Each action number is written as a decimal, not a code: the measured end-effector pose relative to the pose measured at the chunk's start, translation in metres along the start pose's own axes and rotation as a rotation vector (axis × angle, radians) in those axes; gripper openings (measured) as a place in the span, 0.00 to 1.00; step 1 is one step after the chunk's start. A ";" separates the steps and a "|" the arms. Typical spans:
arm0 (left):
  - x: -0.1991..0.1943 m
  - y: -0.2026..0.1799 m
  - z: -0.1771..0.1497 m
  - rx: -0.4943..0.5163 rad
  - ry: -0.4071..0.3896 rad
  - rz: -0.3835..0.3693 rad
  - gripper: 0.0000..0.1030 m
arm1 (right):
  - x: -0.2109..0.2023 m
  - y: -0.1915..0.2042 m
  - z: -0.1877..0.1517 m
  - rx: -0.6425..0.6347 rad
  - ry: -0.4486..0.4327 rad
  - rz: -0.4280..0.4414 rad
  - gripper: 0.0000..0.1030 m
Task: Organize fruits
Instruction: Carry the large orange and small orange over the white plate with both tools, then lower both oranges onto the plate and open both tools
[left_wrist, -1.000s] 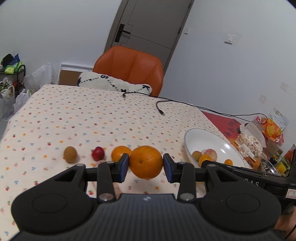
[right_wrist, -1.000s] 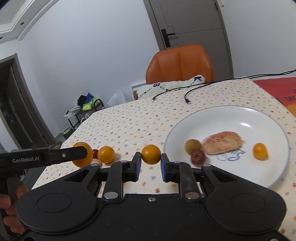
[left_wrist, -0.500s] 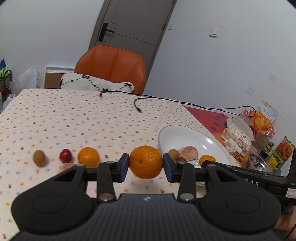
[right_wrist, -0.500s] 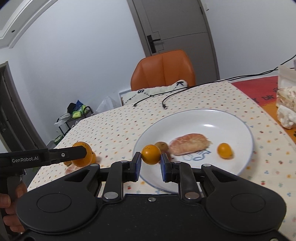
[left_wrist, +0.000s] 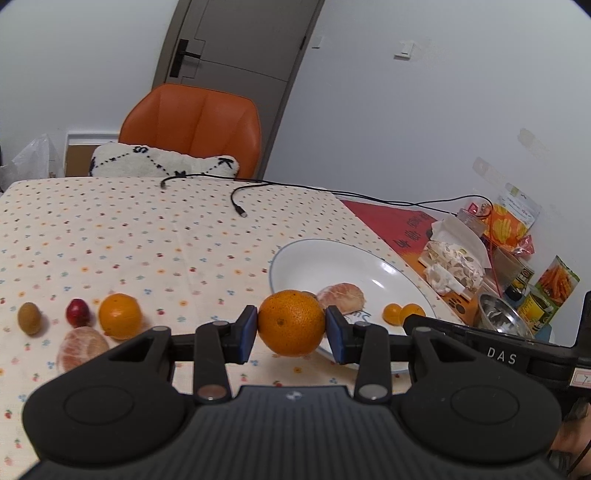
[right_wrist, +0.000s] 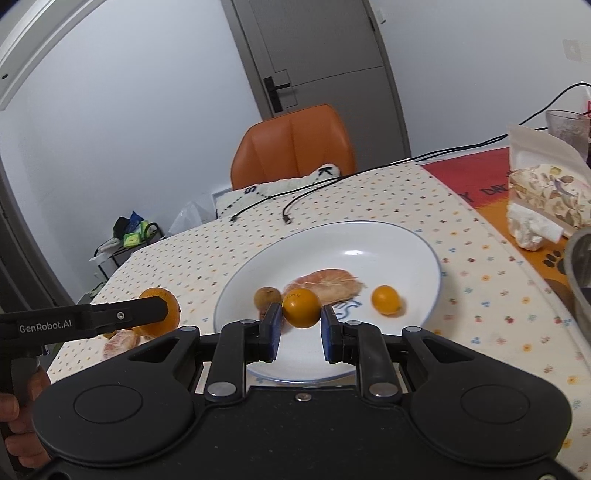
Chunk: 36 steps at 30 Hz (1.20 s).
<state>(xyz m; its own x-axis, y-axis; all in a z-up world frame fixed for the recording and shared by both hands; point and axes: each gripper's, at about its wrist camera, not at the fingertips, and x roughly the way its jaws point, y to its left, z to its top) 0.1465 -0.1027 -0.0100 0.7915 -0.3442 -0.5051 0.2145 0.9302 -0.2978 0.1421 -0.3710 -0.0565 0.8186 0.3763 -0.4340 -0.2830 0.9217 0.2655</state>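
My left gripper (left_wrist: 291, 328) is shut on a large orange (left_wrist: 291, 323), held above the tablecloth just left of the white plate (left_wrist: 332, 245). My right gripper (right_wrist: 300, 325) is shut on a small orange (right_wrist: 301, 307), hanging over the near part of the plate (right_wrist: 424, 242). In the plate lie a peeled citrus (right_wrist: 325, 284), a kiwi (right_wrist: 267, 297) and another small orange (right_wrist: 386, 300). On the cloth to the left sit a kiwi (left_wrist: 29, 317), a red fruit (left_wrist: 77, 312), an orange (left_wrist: 120, 321) and a peeled citrus (left_wrist: 83, 349).
Black cables (left_wrist: 240, 206) trail across the far side of the table. An orange chair (left_wrist: 192, 125) with a white cushion stands behind it. Snack packages (left_wrist: 454, 258) and a metal bowl (left_wrist: 502, 314) crowd the red mat right of the plate.
Both grippers have moved right with their fruit. The right gripper's small orange went from over the cloth to over the plate. The left gripper's orange now hangs by the plate's left rim.
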 end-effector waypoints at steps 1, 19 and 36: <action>0.001 -0.002 0.000 0.003 0.002 -0.003 0.37 | 0.000 -0.002 0.001 0.005 0.003 -0.008 0.24; 0.028 -0.039 0.000 0.021 0.044 -0.067 0.38 | -0.010 -0.025 -0.001 0.041 0.012 -0.052 0.32; 0.017 -0.026 0.004 0.009 0.025 0.010 0.58 | -0.006 -0.014 -0.007 0.047 0.020 -0.017 0.46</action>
<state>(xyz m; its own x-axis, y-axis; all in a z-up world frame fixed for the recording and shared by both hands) 0.1565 -0.1320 -0.0078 0.7788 -0.3376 -0.5286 0.2118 0.9348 -0.2851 0.1374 -0.3858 -0.0633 0.8127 0.3625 -0.4563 -0.2446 0.9228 0.2976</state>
